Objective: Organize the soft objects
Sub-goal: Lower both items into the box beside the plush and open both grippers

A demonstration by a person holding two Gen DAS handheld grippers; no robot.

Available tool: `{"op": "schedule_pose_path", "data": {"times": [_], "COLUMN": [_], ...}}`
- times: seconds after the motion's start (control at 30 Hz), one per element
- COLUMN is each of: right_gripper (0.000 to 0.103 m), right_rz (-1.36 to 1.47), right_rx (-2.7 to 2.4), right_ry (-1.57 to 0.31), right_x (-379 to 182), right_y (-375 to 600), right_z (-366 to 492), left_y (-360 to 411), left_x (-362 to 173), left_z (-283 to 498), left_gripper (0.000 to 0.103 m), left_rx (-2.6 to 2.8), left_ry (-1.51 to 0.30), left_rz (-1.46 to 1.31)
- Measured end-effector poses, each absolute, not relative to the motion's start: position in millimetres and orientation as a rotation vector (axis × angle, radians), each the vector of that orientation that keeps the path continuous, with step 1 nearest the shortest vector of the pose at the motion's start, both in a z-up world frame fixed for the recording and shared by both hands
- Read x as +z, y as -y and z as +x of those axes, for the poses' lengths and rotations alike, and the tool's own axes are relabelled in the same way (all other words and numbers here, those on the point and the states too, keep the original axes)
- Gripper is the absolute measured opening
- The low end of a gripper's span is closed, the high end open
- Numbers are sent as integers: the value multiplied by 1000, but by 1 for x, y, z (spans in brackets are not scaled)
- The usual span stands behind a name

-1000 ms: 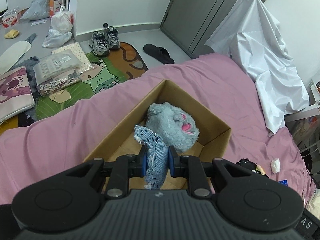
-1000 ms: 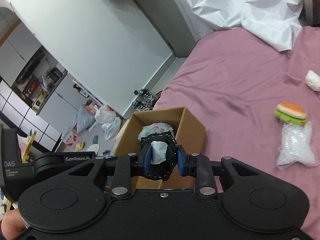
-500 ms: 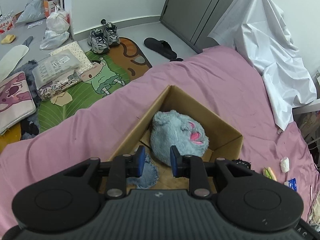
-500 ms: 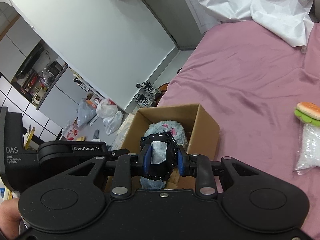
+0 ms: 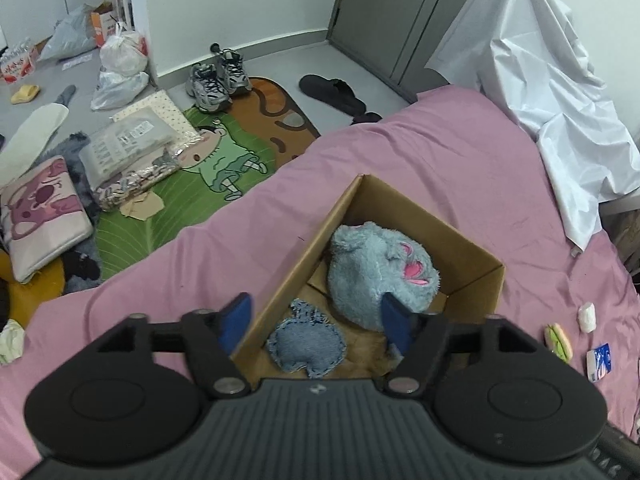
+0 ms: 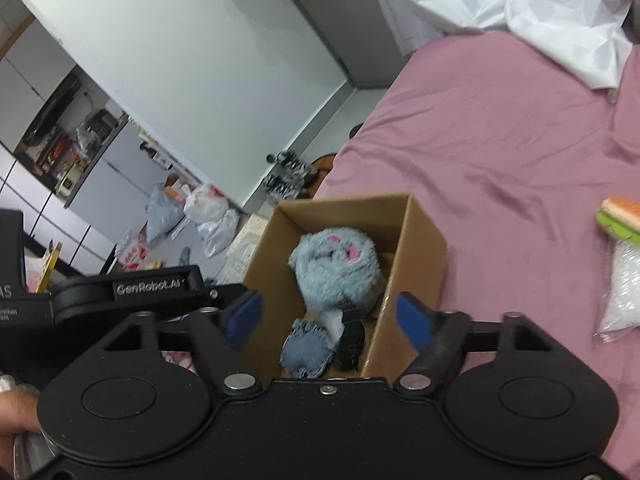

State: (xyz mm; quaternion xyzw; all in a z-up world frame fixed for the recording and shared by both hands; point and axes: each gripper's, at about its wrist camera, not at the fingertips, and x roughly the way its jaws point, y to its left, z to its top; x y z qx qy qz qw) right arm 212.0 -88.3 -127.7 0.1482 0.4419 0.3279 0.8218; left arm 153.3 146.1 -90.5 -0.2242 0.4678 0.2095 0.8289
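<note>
An open cardboard box (image 5: 472, 252) (image 6: 420, 240) sits on the pink bed. Inside lie a fluffy grey-blue plush (image 5: 380, 272) (image 6: 336, 268), a blue denim soft toy (image 5: 306, 346) (image 6: 306, 346) and a black-and-white soft item (image 6: 348, 332), which does not show in the left wrist view. My left gripper (image 5: 316, 322) is open and empty above the box's near end. My right gripper (image 6: 330, 318) is open and empty above the box, with the black-and-white item below it.
A burger toy (image 6: 620, 220) (image 5: 558, 340) and a clear bag of white beads (image 6: 624, 292) lie on the bed to the right. A small white item (image 5: 587, 317) and blue packet (image 5: 600, 362) lie nearby. A white sheet (image 5: 552, 80) drapes the far right. Shoes, bags and cushions litter the floor.
My left gripper let go of the denim toy, which now lies in the box, and opened wide. My right gripper opened and released the black-and-white item into the box.
</note>
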Motion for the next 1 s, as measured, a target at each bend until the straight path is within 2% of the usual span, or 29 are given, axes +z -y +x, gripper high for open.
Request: {"op": "schedule_pose_path", "data": {"times": [0.07, 0.23, 0.4, 0.5, 0.57, 1.0], "right_gripper": [81, 87, 94, 100, 103, 103], "right_rz": [307, 300, 267, 258, 253, 255], "right_rx": [675, 644, 627, 638, 642, 630], "right_ry": [-930, -923, -902, -885, -881, -869], "right_x": [-124, -120, -110, -103, -101, -86], "right_y": [92, 99, 102, 107, 110, 134], "right_z": [212, 210, 204, 201, 199, 194], "left_y": [-144, -142, -133, -127, -124, -93], "left_x": [-87, -82, -74, -68, -64, -41], "left_z": [151, 144, 134, 128, 126, 122], "left_gripper": [83, 91, 93, 103, 103, 103], "left_rx": [467, 477, 479, 471, 469, 437], "left_ry": [-989, -1001, -995, -972, -956, -872], "left_rz": [-455, -452, -427, -414, -410, -404]}}
